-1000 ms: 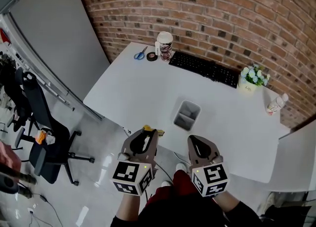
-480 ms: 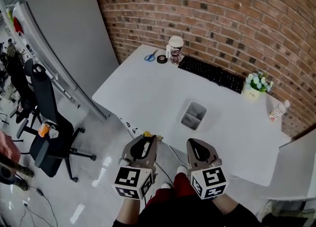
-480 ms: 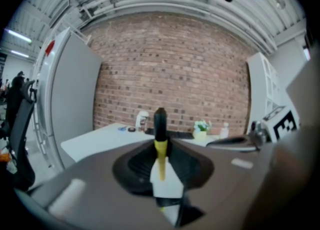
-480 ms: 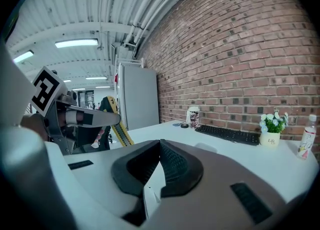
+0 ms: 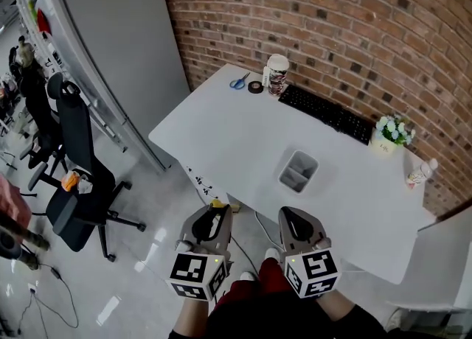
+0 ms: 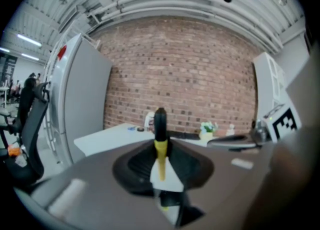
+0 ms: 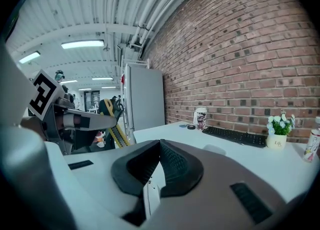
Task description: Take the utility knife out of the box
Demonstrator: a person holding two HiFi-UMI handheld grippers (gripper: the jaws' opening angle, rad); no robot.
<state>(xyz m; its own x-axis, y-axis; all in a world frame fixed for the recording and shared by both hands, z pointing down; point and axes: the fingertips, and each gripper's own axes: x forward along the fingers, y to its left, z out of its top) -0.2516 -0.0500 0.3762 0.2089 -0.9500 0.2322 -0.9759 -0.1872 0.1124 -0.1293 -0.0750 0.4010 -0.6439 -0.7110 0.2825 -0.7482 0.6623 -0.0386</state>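
A yellow and black utility knife (image 6: 160,124) stands upright between the jaws of my left gripper (image 5: 216,212), which is shut on it. Its yellow end (image 5: 217,203) pokes out past the jaws in the head view. My right gripper (image 5: 293,215) hangs beside the left with its pads (image 7: 172,166) together and nothing in them. In the right gripper view the knife (image 7: 116,133) shows at the left, held by the other gripper. The grey open box (image 5: 299,170) stands on the white table (image 5: 228,138), well ahead of both grippers, which are over the floor.
A keyboard (image 5: 324,113), a cup (image 5: 278,74), scissors (image 5: 238,82), a tape roll (image 5: 256,87), a flower pot (image 5: 394,133) and a bottle (image 5: 420,174) line the table's far side by the brick wall. A black office chair (image 5: 77,175) and a grey partition (image 5: 118,43) stand to the left.
The table and box have drawn farther away in the head view. Both grippers moved back from the table's edge over the floor. The knife stays in the left gripper.
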